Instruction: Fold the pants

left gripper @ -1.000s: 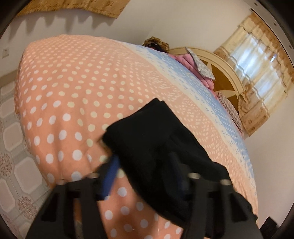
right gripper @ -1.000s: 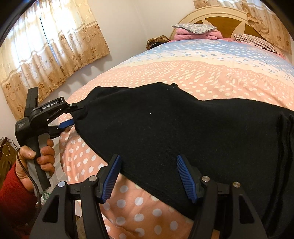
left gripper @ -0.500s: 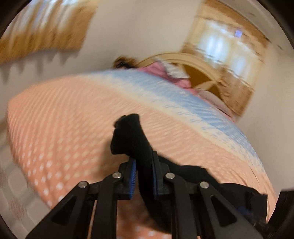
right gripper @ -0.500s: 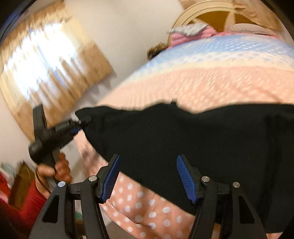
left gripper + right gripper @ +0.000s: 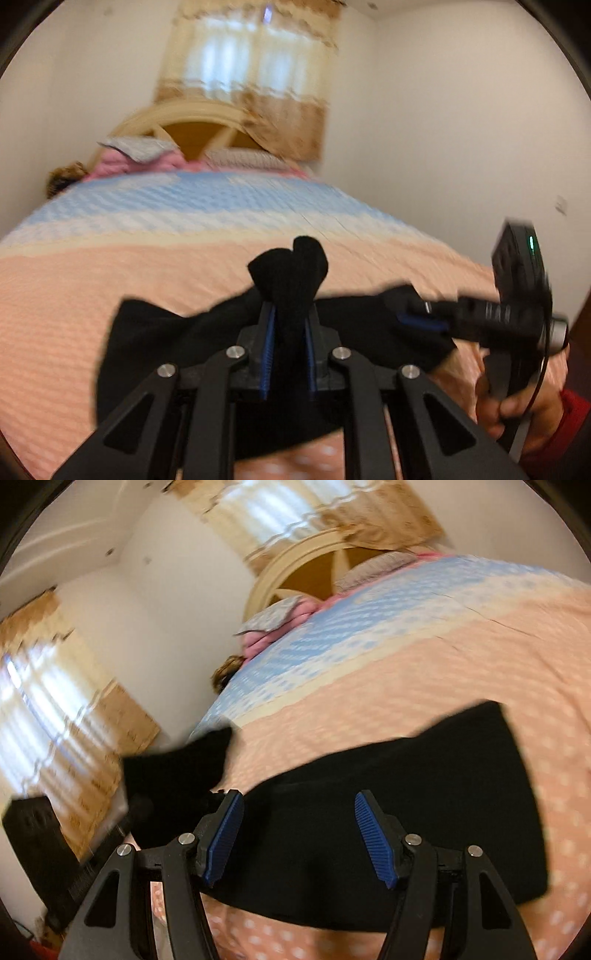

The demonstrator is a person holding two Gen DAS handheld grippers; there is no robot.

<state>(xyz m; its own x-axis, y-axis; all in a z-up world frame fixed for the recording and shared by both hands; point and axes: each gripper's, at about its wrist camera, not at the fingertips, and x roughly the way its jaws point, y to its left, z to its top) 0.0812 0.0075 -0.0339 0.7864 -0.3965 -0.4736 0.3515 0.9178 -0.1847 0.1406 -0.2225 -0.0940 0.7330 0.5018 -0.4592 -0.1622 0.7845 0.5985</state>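
Observation:
Black pants (image 5: 155,332) lie across the near part of a peach polka-dot bed (image 5: 110,277). My left gripper (image 5: 290,325) is shut on a bunched corner of them, and a tuft of fabric (image 5: 291,269) sticks up past the blue pads. In the right wrist view that lifted corner (image 5: 177,775) hangs at the left by the blurred left gripper (image 5: 140,808). My right gripper (image 5: 299,823) stands open just above the flat pants (image 5: 369,775), its pads bare. The left wrist view shows the right gripper (image 5: 417,314) at the pants' right end, held by a hand (image 5: 517,402) in a red sleeve.
Far across the bed stand a cream arched headboard (image 5: 192,122), a grey pillow (image 5: 136,147) and pink bedding (image 5: 162,164). Tan curtains (image 5: 255,74) cover the window behind. A white wall (image 5: 461,147) runs along the bed's right side. Peach and blue bedspread (image 5: 443,664) stretches beyond the pants.
My left gripper shut on the pants' corner, lifted it and swung it across toward the right gripper. Both views rolled and shifted. The right gripper stayed open over the pants.

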